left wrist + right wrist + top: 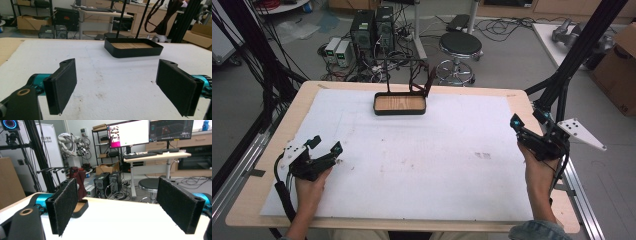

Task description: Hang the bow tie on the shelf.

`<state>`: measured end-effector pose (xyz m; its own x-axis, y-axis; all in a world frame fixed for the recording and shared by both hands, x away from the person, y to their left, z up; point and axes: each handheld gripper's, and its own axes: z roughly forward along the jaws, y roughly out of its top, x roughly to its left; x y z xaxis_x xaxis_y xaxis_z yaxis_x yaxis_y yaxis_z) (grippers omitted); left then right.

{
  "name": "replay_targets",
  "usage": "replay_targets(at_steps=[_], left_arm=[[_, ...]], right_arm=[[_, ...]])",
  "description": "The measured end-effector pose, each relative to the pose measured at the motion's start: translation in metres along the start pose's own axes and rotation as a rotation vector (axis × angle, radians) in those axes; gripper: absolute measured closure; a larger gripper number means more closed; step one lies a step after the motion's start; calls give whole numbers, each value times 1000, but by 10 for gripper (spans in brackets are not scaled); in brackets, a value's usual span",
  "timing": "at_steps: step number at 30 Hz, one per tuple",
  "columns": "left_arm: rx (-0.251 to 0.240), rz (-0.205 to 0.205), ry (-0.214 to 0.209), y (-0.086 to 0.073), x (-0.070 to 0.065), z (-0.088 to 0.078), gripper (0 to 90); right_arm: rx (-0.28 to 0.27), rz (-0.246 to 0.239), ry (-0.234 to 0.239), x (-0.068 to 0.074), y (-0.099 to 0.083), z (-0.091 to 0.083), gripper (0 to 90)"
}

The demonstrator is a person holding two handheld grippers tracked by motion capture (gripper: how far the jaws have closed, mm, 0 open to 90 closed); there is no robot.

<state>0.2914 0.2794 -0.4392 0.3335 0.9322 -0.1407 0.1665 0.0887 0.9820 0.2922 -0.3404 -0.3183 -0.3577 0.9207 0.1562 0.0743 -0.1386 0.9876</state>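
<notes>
A black tray (399,111) with a wooden floor sits at the far middle of the white sheet (422,165); nothing lies in it. My left gripper (326,144) rests low over the sheet's left side, open, with nothing between its jaws. In the left gripper view the open gripper (120,77) faces the tray (132,52) from some way off. My right gripper (528,120) is held at the sheet's right edge, also open and empty. In the right gripper view the gripper (120,202) has the tray (81,212) partly hidden behind its left jaw.
A thin black rack (404,62) stands just behind the tray, with a dark red piece (429,82) hanging on it. Black frame struts (562,75) rise at the table's right corner. A stool (460,46) and computer towers (372,30) stand on the floor beyond.
</notes>
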Motion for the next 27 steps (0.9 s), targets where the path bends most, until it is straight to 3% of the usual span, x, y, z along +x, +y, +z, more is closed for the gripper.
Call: replay_targets(at_steps=[4,8,14,19,27], left_arm=[[2,4,0,0,0,0,173],[0,4,1,0,0,0,173],[1,11,1,0,-1,0,173],[1,9,1,0,-1,0,173],[2,10,1,0,-1,0,172]], right_arm=[[10,25,2,-6,-21,-6,154],[4,15,2,-6,-40,-13,145],[28,-21,13,5,-69,-18,129],[57,-18,31,14,-91,-19,126],[92,-50,47,23,-103,-19,126]])
